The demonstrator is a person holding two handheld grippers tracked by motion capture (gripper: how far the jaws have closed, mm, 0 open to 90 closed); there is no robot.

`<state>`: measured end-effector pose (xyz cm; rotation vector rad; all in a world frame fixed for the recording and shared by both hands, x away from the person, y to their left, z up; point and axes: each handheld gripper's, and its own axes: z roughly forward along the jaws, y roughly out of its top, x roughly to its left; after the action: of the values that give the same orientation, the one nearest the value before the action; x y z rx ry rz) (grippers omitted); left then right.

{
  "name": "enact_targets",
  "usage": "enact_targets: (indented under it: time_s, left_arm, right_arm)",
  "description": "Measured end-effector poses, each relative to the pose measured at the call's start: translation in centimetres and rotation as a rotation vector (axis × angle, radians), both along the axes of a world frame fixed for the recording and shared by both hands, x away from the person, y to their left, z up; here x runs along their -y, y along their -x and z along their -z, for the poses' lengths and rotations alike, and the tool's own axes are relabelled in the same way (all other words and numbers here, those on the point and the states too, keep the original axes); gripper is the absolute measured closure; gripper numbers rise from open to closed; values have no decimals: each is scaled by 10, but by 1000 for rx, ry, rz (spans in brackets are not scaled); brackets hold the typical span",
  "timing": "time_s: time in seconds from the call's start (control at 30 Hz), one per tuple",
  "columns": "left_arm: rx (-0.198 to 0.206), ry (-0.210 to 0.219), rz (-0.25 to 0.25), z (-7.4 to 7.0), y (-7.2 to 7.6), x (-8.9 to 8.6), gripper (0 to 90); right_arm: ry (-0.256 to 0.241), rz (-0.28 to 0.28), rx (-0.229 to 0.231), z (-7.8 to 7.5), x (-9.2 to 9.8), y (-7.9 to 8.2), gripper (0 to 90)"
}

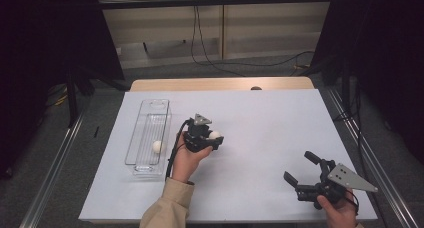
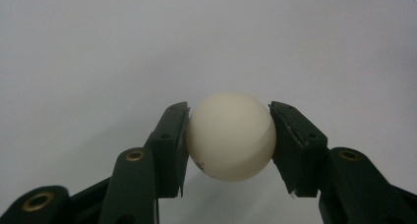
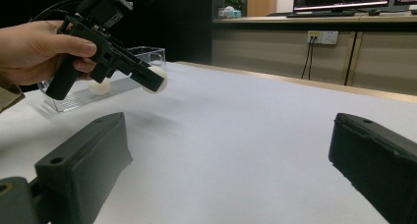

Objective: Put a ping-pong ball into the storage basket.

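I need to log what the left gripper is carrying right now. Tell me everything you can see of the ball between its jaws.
The ball is a small, smooth, cream-white sphere with a matte, plastic-like look and a faint dark mark low on its surface. It is whole and undented. The left gripper pinches it at its two sides, one black jaw pad on each, and nothing else touches it. It hangs above the white table sheet, casting a shadow on it, to the right of the clear bin.
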<state>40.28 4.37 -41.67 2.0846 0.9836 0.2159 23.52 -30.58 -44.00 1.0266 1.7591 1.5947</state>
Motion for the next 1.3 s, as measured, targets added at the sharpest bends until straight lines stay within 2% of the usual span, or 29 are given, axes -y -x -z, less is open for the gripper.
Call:
enact_targets:
  time_s: [0.23, 0.3, 1.3]
  left_arm:
    - [-2, 7, -10, -4, 1, -4, 511]
    - [-4, -6, -8, -4, 0, -6, 511]
    - [-12, 18, -40, -14, 0, -25, 511]
  right_arm:
    - [1, 0, 1, 0, 0, 0, 13]
    - [0, 1, 0, 0, 0, 0, 13]
    - [-4, -1, 1, -1, 1, 1, 13]
